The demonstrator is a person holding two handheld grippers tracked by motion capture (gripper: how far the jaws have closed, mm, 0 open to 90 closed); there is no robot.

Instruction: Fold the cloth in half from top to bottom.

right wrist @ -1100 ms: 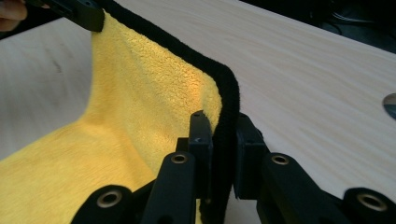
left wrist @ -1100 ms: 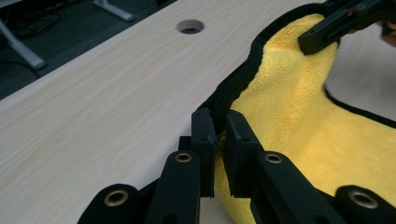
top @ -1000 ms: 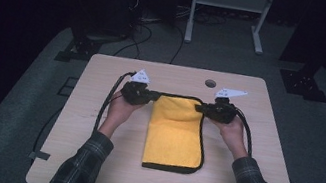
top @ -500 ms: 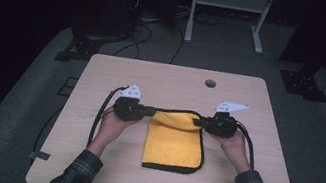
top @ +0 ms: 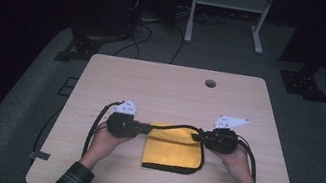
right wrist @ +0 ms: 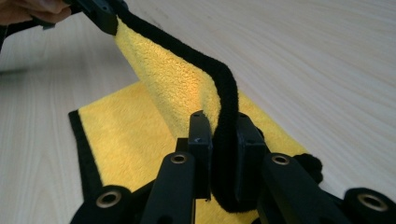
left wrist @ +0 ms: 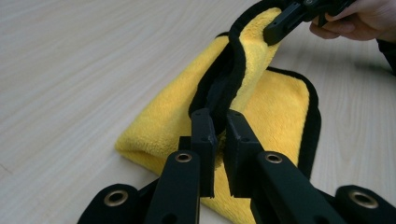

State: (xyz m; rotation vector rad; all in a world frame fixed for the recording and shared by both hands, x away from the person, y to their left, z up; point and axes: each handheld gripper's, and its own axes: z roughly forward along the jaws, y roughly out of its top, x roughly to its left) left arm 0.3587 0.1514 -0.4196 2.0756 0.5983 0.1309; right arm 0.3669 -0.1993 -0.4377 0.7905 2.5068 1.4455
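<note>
Left gripper [top: 144, 128] clamped on the left corner of the yellow cloth's [top: 173, 151] raised edge, jaws pinching the black hem (seen plainly in the left gripper view, cloth [left wrist: 275, 107] bunched between the pads). Held by the left hand [top: 104, 139], cable looping down toward the surface's [top: 166, 92] near edge. Between the two, black-trimmed hem lifted clear and sagging slightly, the rest of the cloth lying folded on the pale wooden surface toward the near side. Right gripper [top: 197, 137] pinching the opposite corner of that same raised edge, hem gripped between its jaws in the right gripper view, cloth [right wrist: 177, 88] stretching away toward the other gripper.
</note>
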